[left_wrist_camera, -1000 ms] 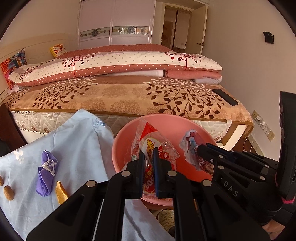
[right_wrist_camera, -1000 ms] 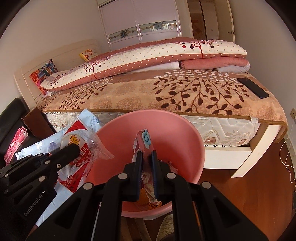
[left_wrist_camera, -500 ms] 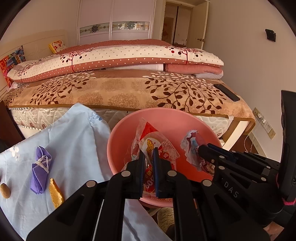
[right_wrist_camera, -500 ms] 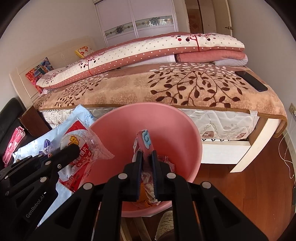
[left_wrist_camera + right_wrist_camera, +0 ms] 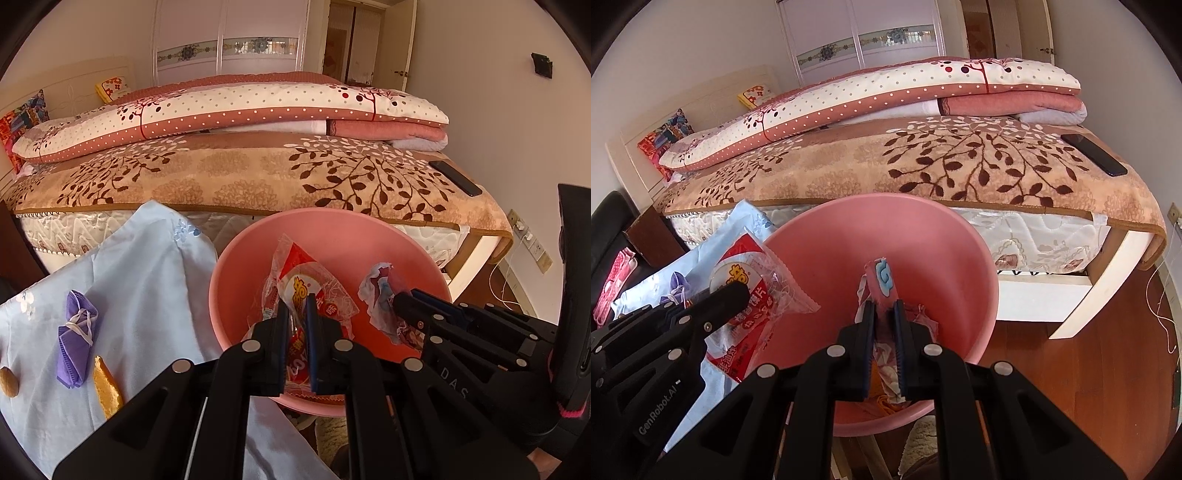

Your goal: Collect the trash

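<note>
Wrappers stay clamped in both tongs (image 5: 297, 306) (image 5: 884, 308) over the pink basin (image 5: 332, 229), now slightly nearer.

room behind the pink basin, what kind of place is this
A home bedroom, most likely: a bed with a leaf-patterned blanket and folded quilts, and a white sliding-door wardrobe against the far wall.
</note>
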`<state>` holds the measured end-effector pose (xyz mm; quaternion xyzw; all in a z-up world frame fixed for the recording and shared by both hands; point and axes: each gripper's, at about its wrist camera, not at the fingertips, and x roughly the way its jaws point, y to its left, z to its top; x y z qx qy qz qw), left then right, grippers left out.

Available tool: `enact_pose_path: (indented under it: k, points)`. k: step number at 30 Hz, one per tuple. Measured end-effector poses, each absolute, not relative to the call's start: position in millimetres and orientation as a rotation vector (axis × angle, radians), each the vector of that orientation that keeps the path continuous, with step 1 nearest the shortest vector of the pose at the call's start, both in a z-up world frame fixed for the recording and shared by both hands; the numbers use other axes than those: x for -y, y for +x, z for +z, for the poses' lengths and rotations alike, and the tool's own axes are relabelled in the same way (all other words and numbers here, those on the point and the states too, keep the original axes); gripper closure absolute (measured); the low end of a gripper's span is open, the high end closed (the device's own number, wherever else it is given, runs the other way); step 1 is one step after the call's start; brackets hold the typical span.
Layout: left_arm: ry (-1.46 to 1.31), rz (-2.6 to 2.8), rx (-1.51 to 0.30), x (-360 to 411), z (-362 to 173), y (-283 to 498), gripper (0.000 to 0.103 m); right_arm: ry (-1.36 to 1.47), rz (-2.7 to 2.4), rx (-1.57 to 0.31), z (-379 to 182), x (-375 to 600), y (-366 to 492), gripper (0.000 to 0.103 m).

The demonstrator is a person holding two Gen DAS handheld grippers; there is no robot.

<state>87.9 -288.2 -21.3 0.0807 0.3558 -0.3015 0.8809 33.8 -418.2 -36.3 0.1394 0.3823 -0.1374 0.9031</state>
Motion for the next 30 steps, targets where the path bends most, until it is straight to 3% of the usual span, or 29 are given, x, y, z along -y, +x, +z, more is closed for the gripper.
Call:
enact_pose_path:
  k: [5,10,13,15,21,30]
  points:
    - [0.193,-0.629,-0.760,293.5,-25.7,89.4,0.094,0.295,-0.288,-0.797,-38.7,420.7,36.2,0.093]
    - [0.202,-0.642,-0.787,296.0,-30.3,91.1,0.073,0.298,-0.291,-0.799,-39.5,423.1,37.5,0.093]
    - [0.193,-0.649,-0.797,295.6,-31.0,92.0,0.068,0.300,-0.293,-0.804,-40.0,423.5,38.1,0.089]
    - [0.187,-0.649,-0.802,294.9,-30.7,92.2,0.067,0.298,-0.299,-0.804,-39.8,423.4,38.4,0.080]
    - [0.162,-0.651,-0.801,289.9,-25.2,92.5,0.066,0.286,-0.297,-0.794,-35.6,420.1,36.7,0.074]
    - [0.091,-0.676,-0.817,280.2,-13.1,90.0,0.065,0.284,-0.298,-0.764,-22.1,415.3,27.3,0.074]
